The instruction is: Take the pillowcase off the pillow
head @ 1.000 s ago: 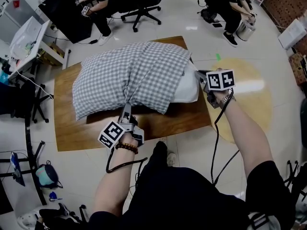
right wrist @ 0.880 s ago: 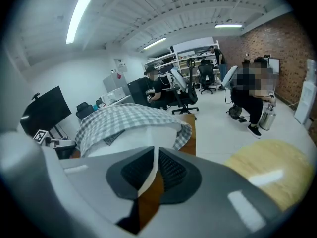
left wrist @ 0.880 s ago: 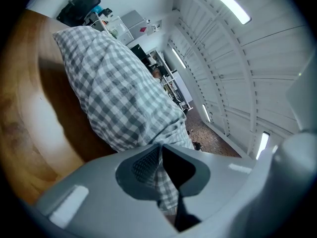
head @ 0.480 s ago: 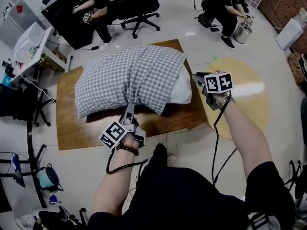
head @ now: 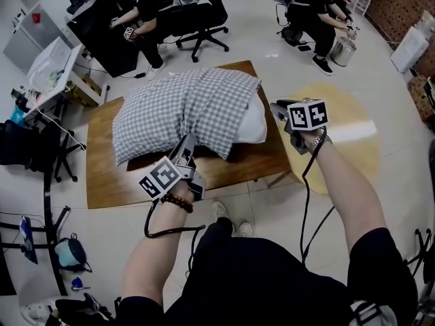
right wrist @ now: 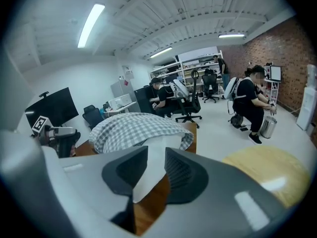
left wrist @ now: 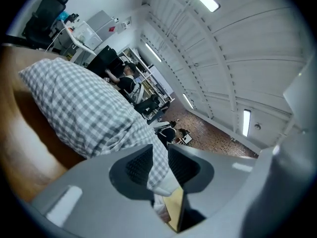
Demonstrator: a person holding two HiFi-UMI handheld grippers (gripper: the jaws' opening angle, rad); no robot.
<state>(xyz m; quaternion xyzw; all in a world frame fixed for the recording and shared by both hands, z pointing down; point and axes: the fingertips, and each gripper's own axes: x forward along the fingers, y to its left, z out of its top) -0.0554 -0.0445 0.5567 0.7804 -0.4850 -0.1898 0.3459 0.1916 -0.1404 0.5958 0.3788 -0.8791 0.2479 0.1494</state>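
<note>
A pillow in a grey-and-white checked pillowcase lies on a brown wooden table, its bare white end sticking out at the right. My left gripper is at the pillowcase's near edge. Its jaws have just been opening, and checked cloth shows in the gap without being pinched. My right gripper is by the white end. Its jaws have just been opening too, with the white corner in the gap between the pads, which do not press on it.
Two people sit on office chairs behind the table, one at the back left and one at the back right. A round yellow surface lies right of the table. A cluttered desk stands at the left, and a metal bucket at the far right.
The left gripper has risen and rolled at the pillowcase's near edge, and the cloth no longer bunches tight toward it. The right gripper has eased slightly off the white end.
</note>
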